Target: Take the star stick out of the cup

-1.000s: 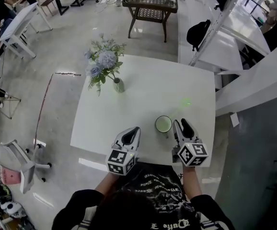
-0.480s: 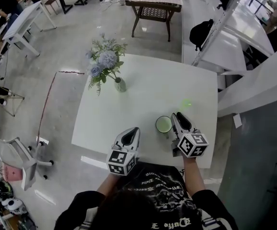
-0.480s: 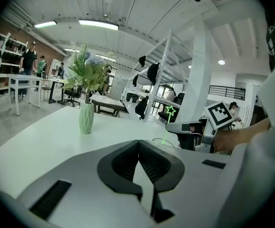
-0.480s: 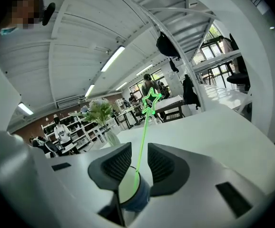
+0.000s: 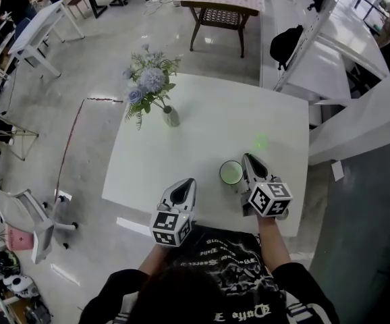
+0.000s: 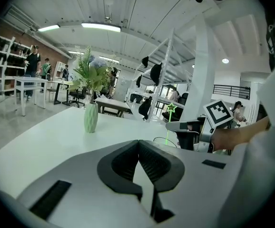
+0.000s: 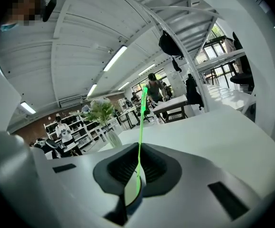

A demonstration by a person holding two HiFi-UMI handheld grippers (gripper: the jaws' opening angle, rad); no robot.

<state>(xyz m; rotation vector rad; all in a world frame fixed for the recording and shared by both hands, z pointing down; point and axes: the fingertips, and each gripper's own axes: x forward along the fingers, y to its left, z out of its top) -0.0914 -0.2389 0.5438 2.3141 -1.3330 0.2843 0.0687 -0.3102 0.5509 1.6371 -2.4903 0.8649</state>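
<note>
A white cup [image 5: 231, 173] with a pale green inside stands near the front right of the white table [image 5: 202, 133]. A thin green star stick [image 7: 140, 127] rises from it, and its star [image 5: 260, 142] shows above the table. My right gripper [image 5: 249, 162] is just right of the cup. Its jaws are closing, with the stick pinched between the pads [image 7: 138, 148]. In the left gripper view the star [image 6: 171, 108] stands above the right gripper [image 6: 190, 127]. My left gripper [image 5: 187, 185] rests shut and empty at the front edge, left of the cup.
A pale green vase of blue flowers [image 5: 171, 118] stands at the table's back left, also seen in the left gripper view as a vase [image 6: 91, 118]. White shelving [image 5: 330, 59] runs along the right. Chairs and tables stand on the floor beyond.
The right gripper's jaws were wide apart beside the cup. It has shifted slightly forward towards the stick, and its jaws have come together on it. The left gripper has not moved.
</note>
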